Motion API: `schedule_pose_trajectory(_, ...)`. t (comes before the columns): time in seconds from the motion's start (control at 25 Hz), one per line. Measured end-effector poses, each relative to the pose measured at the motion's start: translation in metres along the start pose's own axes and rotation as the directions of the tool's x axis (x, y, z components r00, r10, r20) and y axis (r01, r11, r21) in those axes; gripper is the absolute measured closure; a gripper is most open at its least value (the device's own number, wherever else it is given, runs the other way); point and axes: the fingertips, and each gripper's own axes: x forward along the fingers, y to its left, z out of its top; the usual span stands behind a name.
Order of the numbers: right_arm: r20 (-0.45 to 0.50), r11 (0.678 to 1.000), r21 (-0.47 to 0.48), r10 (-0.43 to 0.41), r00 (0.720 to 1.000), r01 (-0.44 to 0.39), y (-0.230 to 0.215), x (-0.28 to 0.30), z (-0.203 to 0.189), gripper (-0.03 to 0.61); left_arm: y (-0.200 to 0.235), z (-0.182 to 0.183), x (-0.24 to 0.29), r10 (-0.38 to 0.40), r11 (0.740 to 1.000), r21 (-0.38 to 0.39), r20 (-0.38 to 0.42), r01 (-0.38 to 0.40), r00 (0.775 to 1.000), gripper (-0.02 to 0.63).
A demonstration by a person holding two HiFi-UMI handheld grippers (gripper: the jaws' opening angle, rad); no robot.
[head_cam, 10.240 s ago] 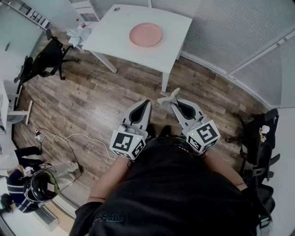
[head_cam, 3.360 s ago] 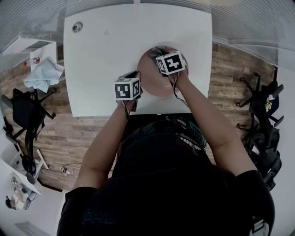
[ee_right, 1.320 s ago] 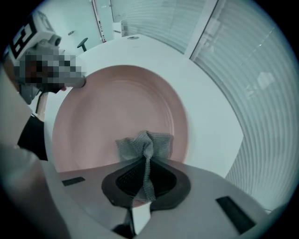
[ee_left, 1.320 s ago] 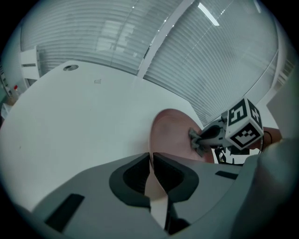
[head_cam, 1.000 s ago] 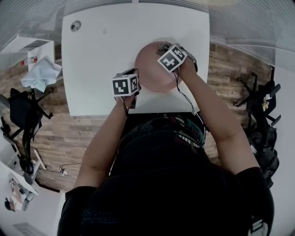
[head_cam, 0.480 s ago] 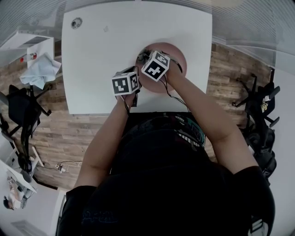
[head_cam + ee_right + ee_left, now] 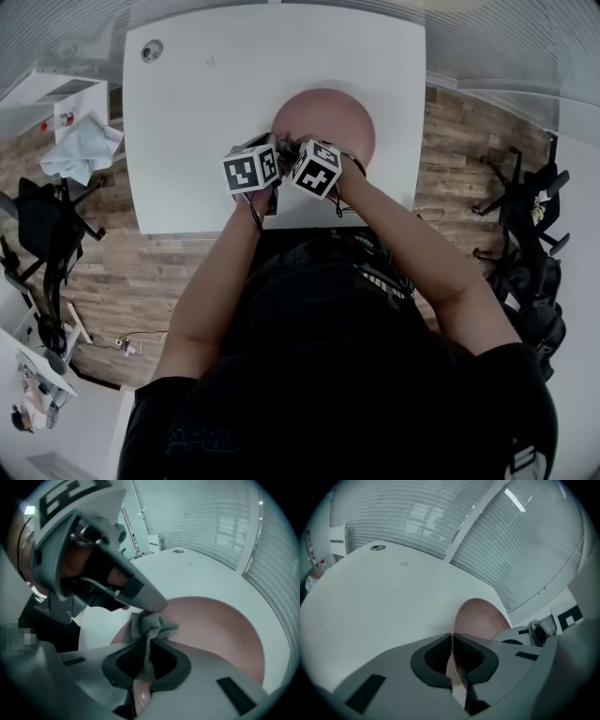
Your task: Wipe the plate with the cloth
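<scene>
A pink plate (image 7: 328,122) lies on the white table (image 7: 206,112), near its front edge. My left gripper (image 7: 273,150) is shut on the plate's near-left rim; in the left gripper view the rim (image 7: 453,641) runs edge-on between the closed jaws. My right gripper (image 7: 296,148) is shut on a bunched grey cloth (image 7: 149,626). The cloth rests on the plate (image 7: 220,625) at its near-left part, right beside the left gripper (image 7: 140,597). The two marker cubes stand side by side in the head view.
A round hole (image 7: 152,50) sits in the table's far left corner. A light blue rag (image 7: 84,148) lies on a low white shelf left of the table. Black chairs stand at the left (image 7: 37,225) and right (image 7: 534,225) on the wooden floor.
My right gripper has swept the cloth from the plate's far right side across to its near-left part, ending beside the left gripper. The left gripper has kept its hold on the rim.
</scene>
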Motion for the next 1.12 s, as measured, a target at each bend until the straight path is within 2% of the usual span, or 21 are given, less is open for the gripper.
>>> schedule_pose_trajectory(0.28, -0.062, 0.997, -0.016, 0.072, 0.995, -0.073, 0.038, -0.001, -0.032, 0.543, 0.005, -0.006, 0.000, 0.013, 1.000, -0.006, -0.011, -0.013, 1.000, 0.586)
schedule_pose_trajectory(0.52, -0.184, 0.999, -0.007, 0.047, 0.982, -0.049, 0.031, -0.017, -0.073, 0.543, 0.001, -0.007, -0.002, 0.015, 1.000, 0.010, -0.008, -0.015, 1.000, 0.588)
schedule_pose_trajectory(0.68, -0.285, 1.000, 0.014, 0.010, 0.958, -0.007, 0.009, -0.033, -0.109, 0.543, 0.000, -0.007, -0.003, 0.017, 1.000, 0.007, -0.004, -0.017, 1.000, 0.588)
schedule_pose_trajectory(0.84, -0.332, 0.995, 0.067, -0.046, 0.942, 0.072, -0.031, -0.050, -0.132, 0.541, -0.001, -0.007, -0.002, 0.016, 1.000, 0.013, -0.011, -0.016, 1.000, 0.588)
schedule_pose_trajectory(1.12, -0.328, 0.975, 0.098, -0.156, 0.932, 0.198, -0.099, -0.062, -0.123, 0.541, -0.001, -0.010, -0.002, 0.005, 1.000, 0.027, -0.026, -0.004, 1.000, 0.586)
